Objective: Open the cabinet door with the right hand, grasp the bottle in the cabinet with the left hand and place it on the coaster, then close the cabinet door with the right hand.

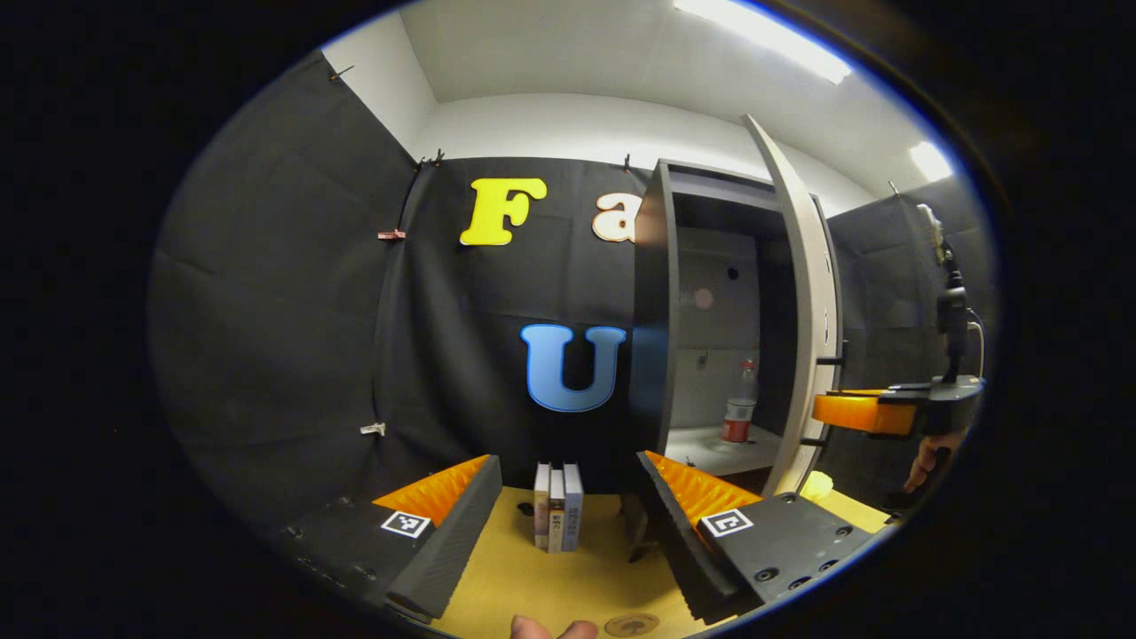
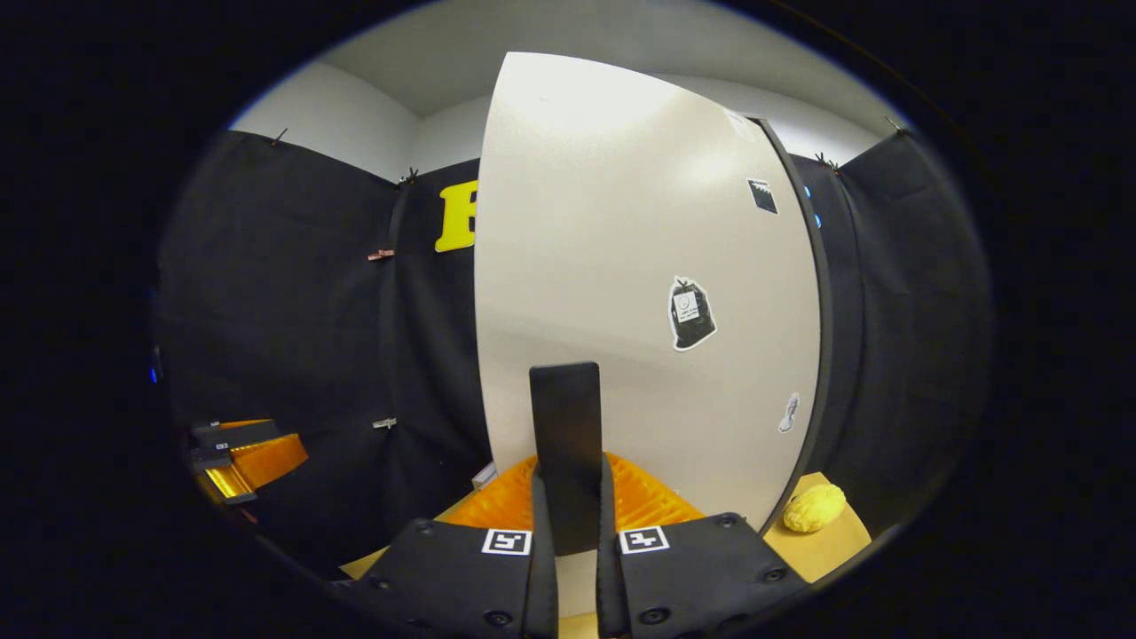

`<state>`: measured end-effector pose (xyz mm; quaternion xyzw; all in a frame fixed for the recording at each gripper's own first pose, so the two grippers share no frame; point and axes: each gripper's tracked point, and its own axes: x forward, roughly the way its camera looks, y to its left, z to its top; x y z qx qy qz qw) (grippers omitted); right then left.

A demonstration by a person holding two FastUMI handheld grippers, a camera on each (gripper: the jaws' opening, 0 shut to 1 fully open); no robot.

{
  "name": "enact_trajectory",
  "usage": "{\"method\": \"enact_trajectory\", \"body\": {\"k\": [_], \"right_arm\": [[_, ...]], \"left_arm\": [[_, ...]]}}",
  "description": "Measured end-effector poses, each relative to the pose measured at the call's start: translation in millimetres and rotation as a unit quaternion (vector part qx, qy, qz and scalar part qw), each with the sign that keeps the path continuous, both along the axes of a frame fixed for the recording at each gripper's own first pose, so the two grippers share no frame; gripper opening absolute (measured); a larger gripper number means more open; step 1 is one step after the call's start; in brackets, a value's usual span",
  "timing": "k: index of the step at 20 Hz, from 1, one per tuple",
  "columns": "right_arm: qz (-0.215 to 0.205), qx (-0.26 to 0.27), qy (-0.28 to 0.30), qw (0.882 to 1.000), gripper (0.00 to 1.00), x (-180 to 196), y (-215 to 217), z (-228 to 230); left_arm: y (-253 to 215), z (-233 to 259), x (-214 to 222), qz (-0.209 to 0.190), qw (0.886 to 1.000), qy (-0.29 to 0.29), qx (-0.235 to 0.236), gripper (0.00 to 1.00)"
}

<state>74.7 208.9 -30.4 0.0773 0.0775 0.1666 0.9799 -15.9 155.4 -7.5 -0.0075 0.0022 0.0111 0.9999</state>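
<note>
Right gripper view: our right hand-held gripper clamps the door handle; left hand-held gripper apart; bottle inside cabinet; a slipping handle risks the door swinging shut.

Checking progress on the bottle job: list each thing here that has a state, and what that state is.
Cabinet door: swung open.
Door handle: clamped between the right tool's fingers.
Right tool: shut on the handle.
Left tool: open, empty.
Bottle: upright on the cabinet shelf.
Books: standing upright on the table.
</note>
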Motion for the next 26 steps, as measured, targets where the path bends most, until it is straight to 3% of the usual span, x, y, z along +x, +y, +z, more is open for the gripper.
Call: {"method": "enact_trajectory", "body": {"k": [6, 16, 20, 21, 24, 26], "right_arm": [[0.007, -0.008, 0.003, 1.0, 0.21, -36.7, -52.3, 5.9], [-0.014, 0.005, 0.012, 1.0, 0.2, -59.7, -131.2, 7.4], [-0.048, 0.007, 0.01, 0.999, 0.19, -61.3, -167.9, 6.6], [-0.06, 0.006, 0.01, 0.998, 0.14, -60.1, -177.1, 6.6], [-0.1, 0.001, 0.009, 0.995, 0.19, -49.7, -206.5, 3.5], [-0.12, -0.002, 0.008, 0.993, 0.14, -54.1, -220.2, 4.4]], "left_arm": [[-51.9, 3.6, 19.4, -0.018, 1.0, -0.003, -0.009, 0.95], [-158.9, 3.3, 50.5, -0.072, 0.997, -0.007, -0.006, 0.94], [-194.3, 4.2, 63.4, -0.087, 0.996, -0.006, -0.005, 0.94], [-202.6, 4.8, 66.1, -0.09, 0.996, -0.006, -0.002, 0.94], [-224.1, 3.0, 74.9, -0.095, 0.995, -0.005, -0.001, 0.94], [-236.2, 0.6, 79.0, -0.097, 0.995, -0.002, -0.001, 0.92]]}}
